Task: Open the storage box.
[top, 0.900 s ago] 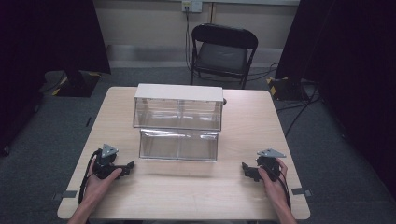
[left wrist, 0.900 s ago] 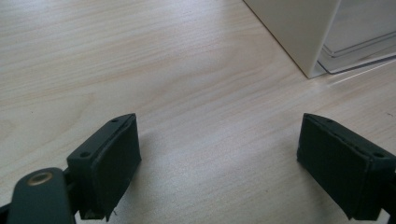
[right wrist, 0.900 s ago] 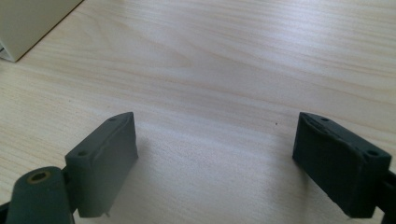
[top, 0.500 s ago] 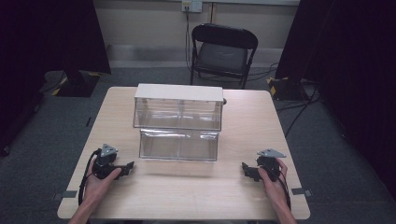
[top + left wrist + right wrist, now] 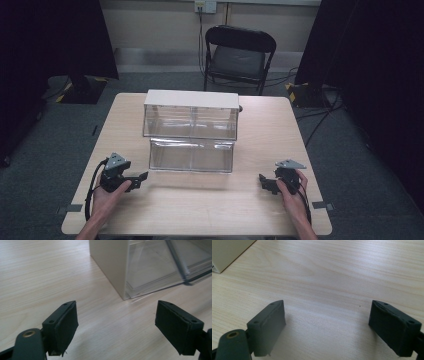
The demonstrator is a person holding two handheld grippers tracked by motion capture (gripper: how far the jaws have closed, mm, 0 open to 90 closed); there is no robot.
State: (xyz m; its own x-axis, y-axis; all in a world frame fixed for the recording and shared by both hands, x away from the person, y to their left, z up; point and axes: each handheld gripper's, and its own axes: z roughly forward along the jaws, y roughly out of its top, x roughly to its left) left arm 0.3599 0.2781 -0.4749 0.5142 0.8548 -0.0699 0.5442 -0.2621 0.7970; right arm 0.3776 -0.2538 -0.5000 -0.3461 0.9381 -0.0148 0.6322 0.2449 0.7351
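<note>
Near the surface's (image 5: 200, 210) front corners, nothing has moved: left claw (image 5: 141, 177) and right claw (image 5: 262, 179) both rest with jaws apart and empty, so the clear drawer box (image 5: 191, 131) at mid-surface remains untouched

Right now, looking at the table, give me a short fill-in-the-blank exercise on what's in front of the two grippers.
1. The clear drawer unit stands on a ____ table.
2. Behind the table stands a black folding ____.
3. The jaws of the left gripper stand apart with ____ between them.
4. The right gripper rests near the table's ____ edge.

Missing words: wooden; chair; nothing; right
</note>
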